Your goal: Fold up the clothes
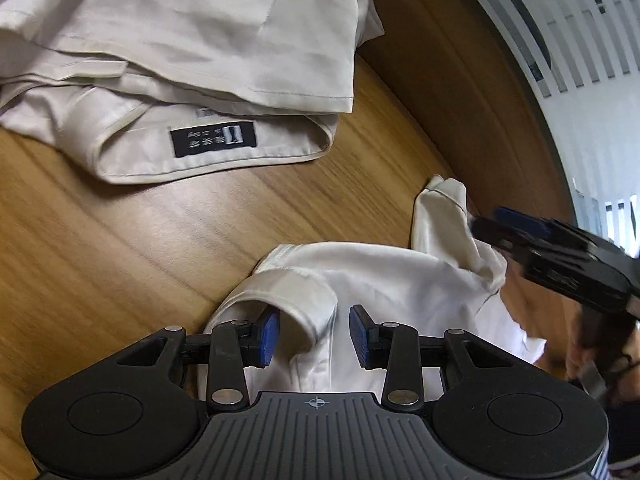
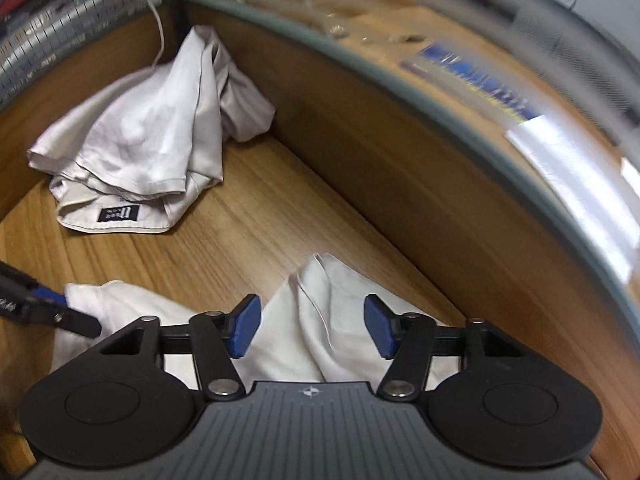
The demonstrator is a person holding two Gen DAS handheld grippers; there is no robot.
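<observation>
A white garment (image 1: 400, 280) lies crumpled on the wooden desk (image 1: 120, 220) just below both grippers. My left gripper (image 1: 315, 334) is open, its blue pads either side of a rolled fold of this cloth. My right gripper (image 2: 312, 328) is also open, straddling a raised ridge of the same garment (image 2: 320, 312). In the left wrist view the right gripper (image 1: 492, 220) reaches the garment's upturned corner (image 1: 440, 208). The left gripper (image 2: 72, 312) shows at the left edge of the right wrist view.
A second cream garment (image 1: 180, 40) with a black label (image 1: 214, 140) lies heaped farther back, also seen in the right wrist view as a pile (image 2: 140, 140) in the desk's corner. A wooden partition (image 2: 380, 140) curves along the right side. A white cable (image 2: 160, 32) hangs behind the pile.
</observation>
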